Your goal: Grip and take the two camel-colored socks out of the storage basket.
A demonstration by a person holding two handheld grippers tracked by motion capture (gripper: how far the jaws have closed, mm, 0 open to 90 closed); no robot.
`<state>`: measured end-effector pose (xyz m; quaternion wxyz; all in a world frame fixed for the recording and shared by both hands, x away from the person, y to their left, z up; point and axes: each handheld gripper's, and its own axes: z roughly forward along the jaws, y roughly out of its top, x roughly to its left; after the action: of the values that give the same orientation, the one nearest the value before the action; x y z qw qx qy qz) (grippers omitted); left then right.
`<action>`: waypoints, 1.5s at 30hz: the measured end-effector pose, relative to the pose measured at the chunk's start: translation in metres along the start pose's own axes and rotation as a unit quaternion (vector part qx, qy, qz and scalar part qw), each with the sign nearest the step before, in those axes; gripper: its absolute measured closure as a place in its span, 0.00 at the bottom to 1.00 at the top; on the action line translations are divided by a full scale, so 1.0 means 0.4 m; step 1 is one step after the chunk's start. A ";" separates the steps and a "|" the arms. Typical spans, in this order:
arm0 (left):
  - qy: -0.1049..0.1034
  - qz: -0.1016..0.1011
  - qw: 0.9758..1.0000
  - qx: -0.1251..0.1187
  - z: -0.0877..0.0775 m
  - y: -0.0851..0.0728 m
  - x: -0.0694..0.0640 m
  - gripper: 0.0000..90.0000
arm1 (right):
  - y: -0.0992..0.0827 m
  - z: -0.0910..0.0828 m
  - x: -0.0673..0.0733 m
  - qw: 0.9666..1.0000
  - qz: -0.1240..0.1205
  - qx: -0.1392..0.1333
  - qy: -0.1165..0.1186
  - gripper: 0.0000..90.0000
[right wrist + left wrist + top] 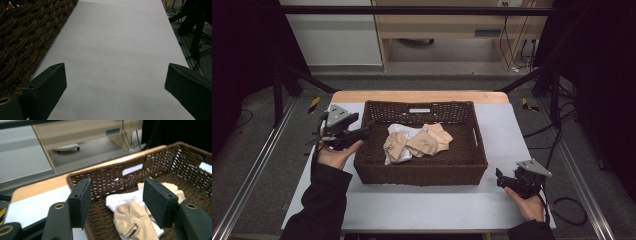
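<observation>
A dark brown wicker basket (419, 176) stands in the middle of the white table top (422, 207). Inside it lie beige socks (422, 142) on top of a white cloth (399, 131). My left gripper (367, 129) hovers at the basket's left rim, jaws apart and pointing into it, with nothing between them. In the left gripper view the open gripper (117, 200) frames a beige sock (135, 220) and the white cloth (122, 198) below. My right gripper (500, 177) rests open near the basket's front right corner, over bare table (120, 45), with the basket wall (25, 37) to its left.
The basket has handle slots in its far wall (132, 169). A wooden strip (419, 96) edges the table's far side. Metal rails (252, 165) run along both sides, and cables (569, 207) lie on the floor at the right. Wooden furniture (452, 25) stands beyond.
</observation>
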<state>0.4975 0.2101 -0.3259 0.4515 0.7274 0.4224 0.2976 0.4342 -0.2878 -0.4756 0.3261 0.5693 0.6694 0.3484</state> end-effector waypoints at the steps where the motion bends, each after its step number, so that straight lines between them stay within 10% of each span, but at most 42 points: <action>1: -0.003 0.002 1.000 0.005 0.011 0.004 -0.005 0.44 | 0.000 0.000 0.000 1.000 0.000 0.000 0.000 0.05; 27: -0.013 0.015 0.999 0.051 0.220 -0.047 -0.088 0.40 | 0.001 0.001 -0.003 1.000 0.001 0.000 -0.004 0.05; 45: -0.007 0.013 0.989 0.146 0.288 -0.115 -0.102 0.46 | -0.001 0.003 -0.002 1.000 -0.004 0.005 -0.006 0.05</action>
<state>0.5564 0.1380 -0.4177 0.3399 0.7928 0.4488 0.2336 0.4353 -0.2886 -0.4765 0.3290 0.5701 0.6715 0.3403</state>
